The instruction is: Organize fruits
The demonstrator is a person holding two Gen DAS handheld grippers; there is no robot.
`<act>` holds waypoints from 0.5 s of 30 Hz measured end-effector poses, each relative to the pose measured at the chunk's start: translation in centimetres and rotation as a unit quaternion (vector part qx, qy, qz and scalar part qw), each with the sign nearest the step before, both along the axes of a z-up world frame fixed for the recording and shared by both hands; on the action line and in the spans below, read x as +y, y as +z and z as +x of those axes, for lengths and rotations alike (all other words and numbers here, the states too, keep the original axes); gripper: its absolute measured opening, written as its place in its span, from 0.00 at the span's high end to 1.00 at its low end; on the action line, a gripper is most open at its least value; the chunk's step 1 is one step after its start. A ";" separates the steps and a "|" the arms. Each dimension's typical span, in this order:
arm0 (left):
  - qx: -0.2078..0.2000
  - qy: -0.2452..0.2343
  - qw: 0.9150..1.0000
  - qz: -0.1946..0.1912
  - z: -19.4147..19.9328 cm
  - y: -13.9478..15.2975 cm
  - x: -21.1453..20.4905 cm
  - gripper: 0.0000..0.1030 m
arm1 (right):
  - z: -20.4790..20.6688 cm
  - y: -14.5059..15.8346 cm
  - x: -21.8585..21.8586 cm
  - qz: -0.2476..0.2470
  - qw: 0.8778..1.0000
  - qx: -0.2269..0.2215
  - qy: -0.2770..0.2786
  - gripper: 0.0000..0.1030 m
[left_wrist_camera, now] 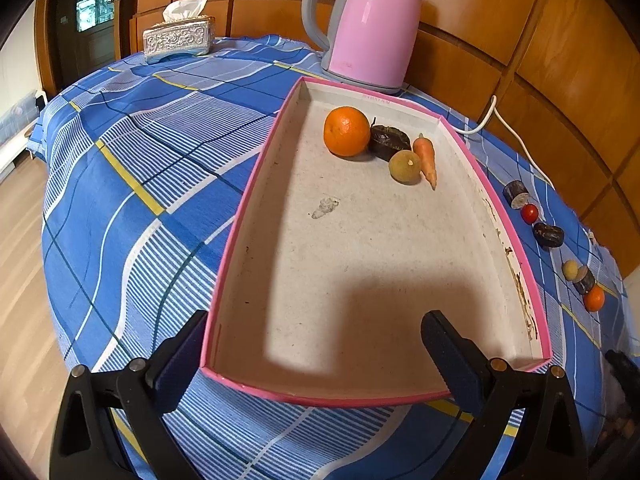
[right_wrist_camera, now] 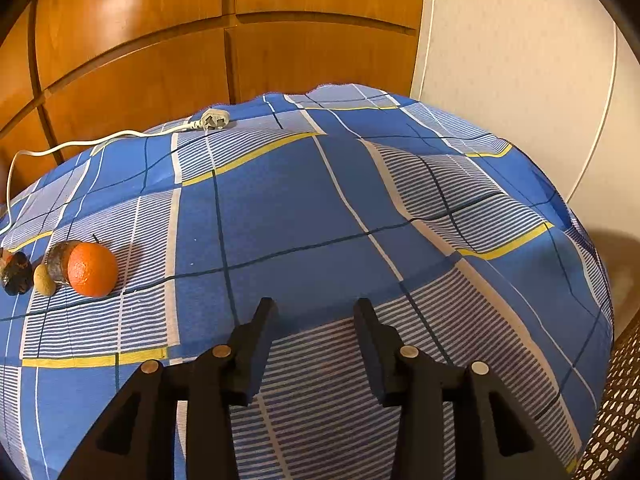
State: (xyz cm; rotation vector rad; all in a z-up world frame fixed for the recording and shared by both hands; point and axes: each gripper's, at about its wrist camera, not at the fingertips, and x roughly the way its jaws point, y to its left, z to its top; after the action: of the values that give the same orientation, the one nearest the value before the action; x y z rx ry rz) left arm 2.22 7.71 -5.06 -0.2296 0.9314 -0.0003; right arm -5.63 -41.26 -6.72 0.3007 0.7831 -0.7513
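Note:
A pink-rimmed shallow box [left_wrist_camera: 256, 184] lies on the blue checked cloth. At its far end sit an orange [left_wrist_camera: 346, 131], a dark fruit piece [left_wrist_camera: 389, 142], a yellow-green round fruit [left_wrist_camera: 405, 166] and a small carrot [left_wrist_camera: 426, 157]. My left gripper [left_wrist_camera: 316, 332] is open and empty over the box's near end. Right of the box a row of fruits lies on the cloth: dark pieces [left_wrist_camera: 516, 193], a cherry tomato [left_wrist_camera: 530, 213], a small orange [left_wrist_camera: 594, 298]. In the right wrist view an orange [right_wrist_camera: 92, 269] lies far left. My right gripper [right_wrist_camera: 316, 312] is open and empty.
A pink kettle [left_wrist_camera: 372, 24] stands behind the box, its white cord [left_wrist_camera: 516, 136] running right to a plug [right_wrist_camera: 214, 119]. A silver tissue box [left_wrist_camera: 178, 38] stands at the far left. Wooden panels rise behind the table. The table edge drops off on the right.

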 end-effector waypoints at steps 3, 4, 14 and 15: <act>-0.002 -0.001 1.000 0.000 -0.2 0.4 0.1 0.00 | 0.0 0.0 0.1 -0.001 1.000 -0.001 -0.001 0.59; -0.002 -0.001 1.000 0.000 -0.3 0.5 0.1 0.00 | 0.0 0.0 0.0 -0.002 1.000 0.000 -0.001 0.59; -0.057 -0.012 0.998 0.010 -0.1 4.7 0.2 0.00 | 0.1 -0.1 0.1 -0.006 1.000 0.002 -0.001 0.59; -0.061 -0.017 0.998 0.010 0.1 5.1 0.1 0.00 | 0.1 -0.1 0.1 -0.006 1.000 0.002 -0.002 0.59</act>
State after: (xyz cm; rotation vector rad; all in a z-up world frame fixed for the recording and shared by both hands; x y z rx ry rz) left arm 2.36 7.85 0.00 -0.1934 0.8137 -0.0354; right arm -5.53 -41.18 -6.84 0.2888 0.7820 -0.7602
